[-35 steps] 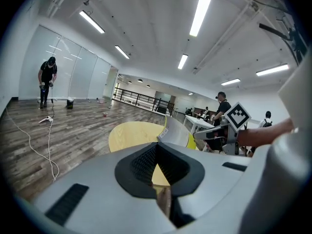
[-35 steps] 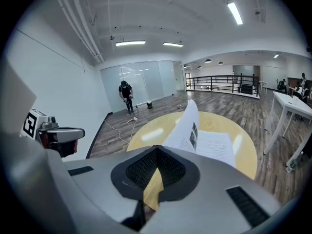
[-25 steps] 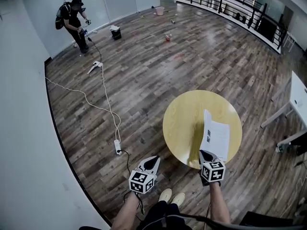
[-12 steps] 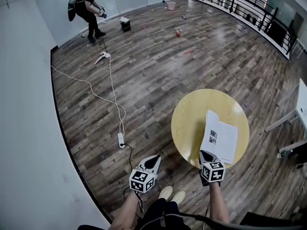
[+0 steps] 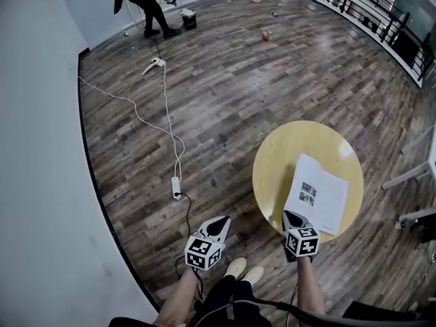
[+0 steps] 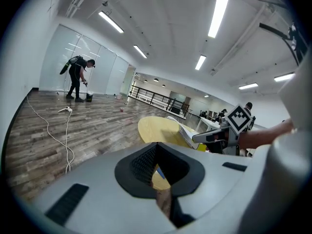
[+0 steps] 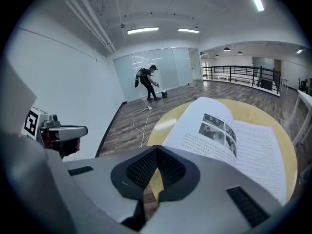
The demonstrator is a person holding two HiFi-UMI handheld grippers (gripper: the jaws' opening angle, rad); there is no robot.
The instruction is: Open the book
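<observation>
The book [image 5: 317,194] lies open on the round desk [image 5: 283,148]. It looks thin and light, with floppy pages best pinched at a free corner. The right gripper [image 5: 292,217] and left gripper [image 5: 221,221] are empty, fingers pressed together.

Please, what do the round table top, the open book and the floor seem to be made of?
Round yellow table top: probably wood or laminate, smooth, with a soft sheen.
White open book: paper, matte, with printed text and small photos.
Dark plank floor: wood or wood-look laminate, glossy; it reflects light.
</observation>
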